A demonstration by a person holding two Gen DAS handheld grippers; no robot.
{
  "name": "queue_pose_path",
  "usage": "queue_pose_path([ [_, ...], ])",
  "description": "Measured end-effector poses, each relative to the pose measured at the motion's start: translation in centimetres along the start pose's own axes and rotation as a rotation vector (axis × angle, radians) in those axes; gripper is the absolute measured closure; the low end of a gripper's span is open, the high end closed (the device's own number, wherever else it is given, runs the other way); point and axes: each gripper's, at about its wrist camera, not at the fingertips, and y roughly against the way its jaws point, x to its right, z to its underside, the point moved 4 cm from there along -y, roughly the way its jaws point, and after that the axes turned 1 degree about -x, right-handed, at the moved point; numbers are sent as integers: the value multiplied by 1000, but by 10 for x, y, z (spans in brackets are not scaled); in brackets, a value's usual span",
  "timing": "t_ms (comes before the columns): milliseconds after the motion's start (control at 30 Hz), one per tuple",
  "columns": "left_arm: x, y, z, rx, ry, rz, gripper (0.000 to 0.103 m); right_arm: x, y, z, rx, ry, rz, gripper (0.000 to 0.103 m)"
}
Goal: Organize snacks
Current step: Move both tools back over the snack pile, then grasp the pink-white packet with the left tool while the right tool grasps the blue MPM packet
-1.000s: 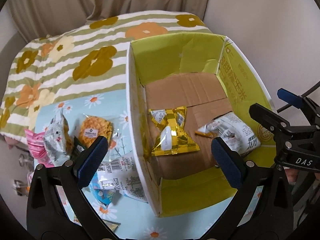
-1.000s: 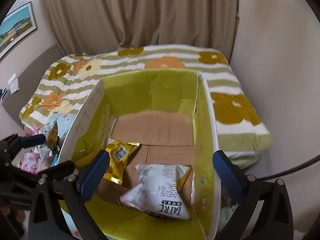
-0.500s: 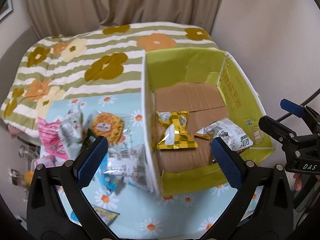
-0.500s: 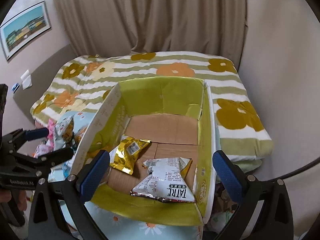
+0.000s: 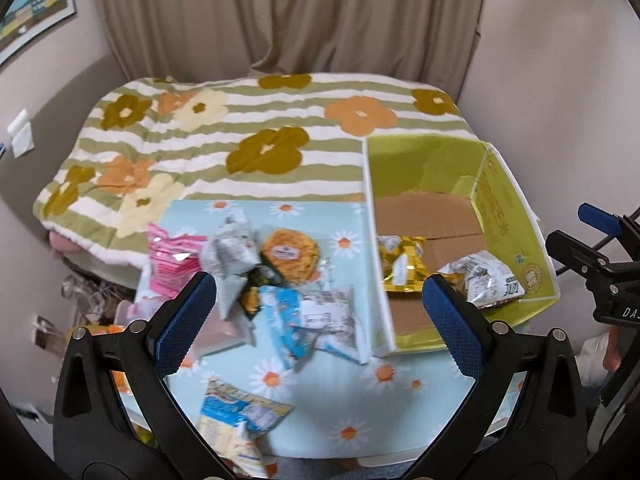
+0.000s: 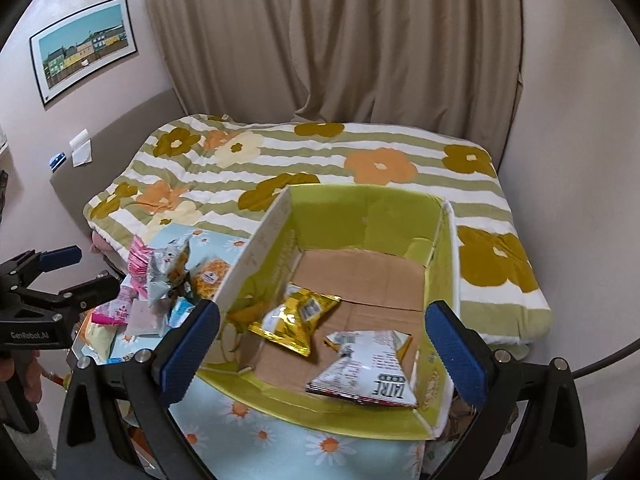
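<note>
Left gripper [image 5: 320, 312] is hanging wide and empty over the daisy-print table [image 5: 360, 412]; loose snack packets [image 5: 288, 280] are lying at its 12 o'clock, the green cardboard box [image 5: 500, 200] at 2 o'clock. Right gripper [image 6: 322, 334] is gaping wide, empty, over the box. Only the right view is showing "TATRE" on the white packet [image 6: 368, 372] beside the gold packet [image 6: 296, 320]; only the left is showing a blue-yellow packet [image 5: 236, 412] at 6 o'clock.

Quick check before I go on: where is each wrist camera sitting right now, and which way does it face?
Left wrist: above the table's near edge, facing the loose snack pile; its open left gripper frames the view, right gripper at right.
Right wrist: above the green box, looking in; open right gripper, left gripper at left.
Shared: box, gold packet, white packet, bed.
</note>
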Motion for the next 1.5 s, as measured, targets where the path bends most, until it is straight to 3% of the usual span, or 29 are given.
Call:
queue_pose_path([
  [433,-132,14,23,-3,27,-3,1,-116,-16,9,-15,-59,-20,1],
  [667,-212,4,47,-63,21,25,1,-190,-41,28,-82,-122,-57,1],
  [833,-255,-22,67,-134,-3,87,1,-229,-63,53,-148,-194,-77,1],
  [1133,-267,-90,89,-257,-83,175,1,-259,-105,104,-294,-368,-114,1],
  [1400,-260,-148,96,-336,-111,198,1,-263,-127,138,-403,-475,-182,1],
  [1500,-257,-168,100,-374,-141,175,2,-262,-139,145,-446,-509,-215,1],
])
